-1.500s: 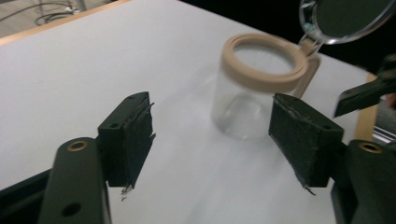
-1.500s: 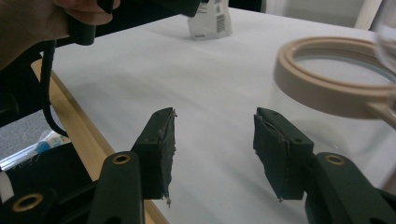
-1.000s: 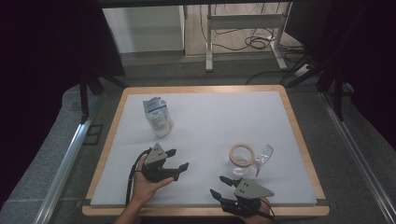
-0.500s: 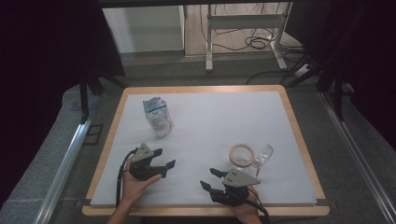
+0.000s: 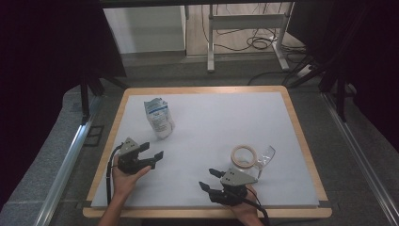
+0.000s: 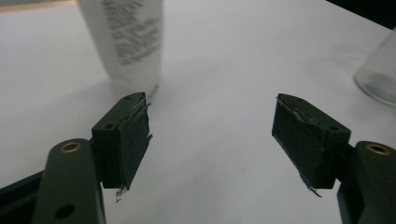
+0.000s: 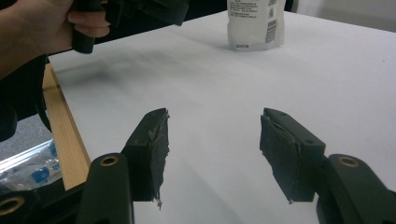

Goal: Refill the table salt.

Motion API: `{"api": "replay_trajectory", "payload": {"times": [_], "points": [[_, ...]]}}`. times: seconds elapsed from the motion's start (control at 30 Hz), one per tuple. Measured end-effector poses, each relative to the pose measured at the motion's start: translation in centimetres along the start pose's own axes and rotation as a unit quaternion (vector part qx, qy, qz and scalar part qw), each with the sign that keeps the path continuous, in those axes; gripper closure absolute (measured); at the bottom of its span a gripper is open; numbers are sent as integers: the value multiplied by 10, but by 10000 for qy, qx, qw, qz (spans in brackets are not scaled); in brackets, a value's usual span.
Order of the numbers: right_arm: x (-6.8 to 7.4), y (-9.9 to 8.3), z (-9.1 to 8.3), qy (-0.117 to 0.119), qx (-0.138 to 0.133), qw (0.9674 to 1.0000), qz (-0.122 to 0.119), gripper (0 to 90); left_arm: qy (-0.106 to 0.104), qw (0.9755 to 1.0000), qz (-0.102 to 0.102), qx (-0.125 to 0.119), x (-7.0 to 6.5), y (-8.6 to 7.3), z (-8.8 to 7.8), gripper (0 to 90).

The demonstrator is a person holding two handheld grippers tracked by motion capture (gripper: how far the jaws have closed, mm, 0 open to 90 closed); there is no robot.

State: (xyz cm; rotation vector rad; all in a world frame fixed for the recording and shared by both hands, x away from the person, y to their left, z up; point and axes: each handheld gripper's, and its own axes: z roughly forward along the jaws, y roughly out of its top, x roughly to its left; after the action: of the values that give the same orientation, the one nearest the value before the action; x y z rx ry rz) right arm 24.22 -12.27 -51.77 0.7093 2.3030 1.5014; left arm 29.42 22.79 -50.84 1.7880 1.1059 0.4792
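Both hands have shifted since the earlier high views: the left gripper [image 5: 151, 155] has travelled from near the table's middle front toward its 8 o'clock edge, and the right gripper [image 5: 210, 179] has slid leftward along the 6 o'clock edge, away from the tape roll. Left gripper, jaws apart with nothing between them, hovers over the white table [image 5: 211, 122]; in the left gripper view its pads [image 6: 133, 140] frame bare surface, with the white pouch [image 6: 130, 39] standing at 11 o'clock and a clear glass [image 6: 378, 74] at 2 o'clock. Right gripper, jaws likewise apart and empty, has just been opening slightly; in the right gripper view [image 7: 212, 154] the pouch stands at 12 o'clock and the left hand [image 7: 42, 28] at 10 o'clock, beside the wooden table edge [image 7: 65, 135]. In the high view the pouch [image 5: 158, 117] stands upright at 1 o'clock of the left gripper, near but apart from it. Tape roll [image 5: 243, 156] and clear glass [image 5: 264, 157] lie together at 1 o'clock of the right gripper, just beside it.
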Motion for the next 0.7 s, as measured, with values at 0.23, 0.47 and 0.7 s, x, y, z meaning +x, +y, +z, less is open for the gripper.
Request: {"api": "replay_trajectory", "payload": {"times": [0.23, 0.47, 0.7], "points": [[0, 0, -1, -28, -9, 10000, -10, 428, 281, 9994, -84, -202, 24, 20, 2, 291], [1, -1, -2, -24, 15, 10000, -39, 428, 402, 9987, -141, -297, 42, 48, 15, 322], [4, -1, -1, -17, 44, 9999, -94, 426, 355, 9987, -72, -357, 49, 77, 28, 357]]}}
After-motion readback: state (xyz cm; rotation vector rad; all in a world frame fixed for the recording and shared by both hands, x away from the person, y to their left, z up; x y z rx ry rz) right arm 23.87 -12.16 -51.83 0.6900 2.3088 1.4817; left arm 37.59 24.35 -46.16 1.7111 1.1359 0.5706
